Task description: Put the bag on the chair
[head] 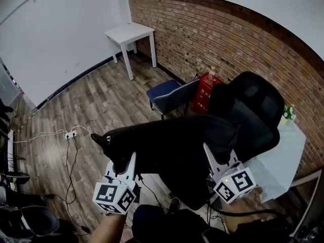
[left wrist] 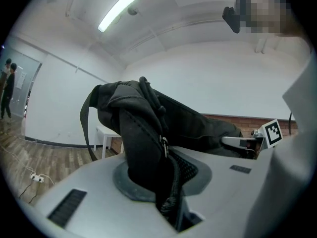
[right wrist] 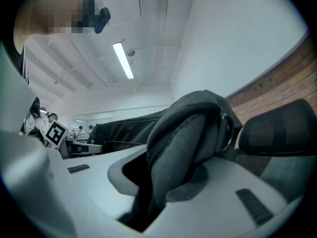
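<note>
The black bag [head: 172, 140] hung in the air, stretched lengthwise between the two grippers, well clear of the wood floor [head: 91, 115] and not yet on any seat. The left gripper [head: 129, 165] had its jaws clamped on a fold of fabric at the bag's left end, right by a zip pull [left wrist: 163, 145]. The right gripper [head: 212, 158] was pinched shut on a thick padded fold at the other end. Both pointed roughly level, which I judge held the bag spread out flat rather than sagging into a bundle, so that it could be lowered onto a seat in one piece. A loose strap [left wrist: 81, 126] drooped from the left end and might catch on the chair on the way down. Directly behind the bag stood the black mesh office chair [head: 253, 110], its back and headrest rising above the bag; being the nearer, it seemed the likelier target. Its seat was hidden under the bag, so how close the two were I could not tell. A small blue chair [head: 169, 96] stood farther off beside a red container [head: 205, 92] against the brick wall [head: 212, 34], with a white table [head: 131, 33] in the corner. The carry looked well along, with the lowering and release left to do
</note>
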A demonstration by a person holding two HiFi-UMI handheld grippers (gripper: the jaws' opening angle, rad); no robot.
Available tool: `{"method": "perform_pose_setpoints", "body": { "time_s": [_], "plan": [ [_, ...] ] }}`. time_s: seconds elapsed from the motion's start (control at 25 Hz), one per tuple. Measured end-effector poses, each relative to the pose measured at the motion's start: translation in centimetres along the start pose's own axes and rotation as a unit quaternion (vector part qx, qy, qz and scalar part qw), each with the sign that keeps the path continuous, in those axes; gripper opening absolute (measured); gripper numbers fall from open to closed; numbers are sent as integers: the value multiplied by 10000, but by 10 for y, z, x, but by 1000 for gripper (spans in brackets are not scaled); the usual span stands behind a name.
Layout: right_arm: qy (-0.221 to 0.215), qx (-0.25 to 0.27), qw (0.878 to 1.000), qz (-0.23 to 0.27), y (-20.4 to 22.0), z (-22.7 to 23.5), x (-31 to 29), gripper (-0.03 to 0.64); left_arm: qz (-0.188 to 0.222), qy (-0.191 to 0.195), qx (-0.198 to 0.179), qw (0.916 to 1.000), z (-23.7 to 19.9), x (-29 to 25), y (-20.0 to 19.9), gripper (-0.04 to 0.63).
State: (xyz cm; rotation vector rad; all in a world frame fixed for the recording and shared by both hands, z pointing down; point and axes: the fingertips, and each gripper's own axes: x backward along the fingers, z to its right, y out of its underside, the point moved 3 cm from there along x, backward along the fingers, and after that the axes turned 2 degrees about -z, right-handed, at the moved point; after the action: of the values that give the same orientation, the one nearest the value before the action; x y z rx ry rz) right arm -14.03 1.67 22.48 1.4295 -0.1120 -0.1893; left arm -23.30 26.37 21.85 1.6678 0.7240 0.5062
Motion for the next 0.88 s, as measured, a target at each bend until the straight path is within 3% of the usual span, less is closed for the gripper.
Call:
{"method": "perform_pose_setpoints", "body": {
  "time_s": [0.52,0.72,0.88],
  "plan": [
    [1167,51,9928,259,-6,41,42,83,-220,1186,-84,9927,41,-72,4,77],
    [1924,46,9807,344,-4,58,51,83,-388,1909,-73,9808,52,-116,11,77],
    [2551,2,9661,390,-4,71,53,83,-527,2508,-101,9665,62,-156,12,77]
  ]
}}
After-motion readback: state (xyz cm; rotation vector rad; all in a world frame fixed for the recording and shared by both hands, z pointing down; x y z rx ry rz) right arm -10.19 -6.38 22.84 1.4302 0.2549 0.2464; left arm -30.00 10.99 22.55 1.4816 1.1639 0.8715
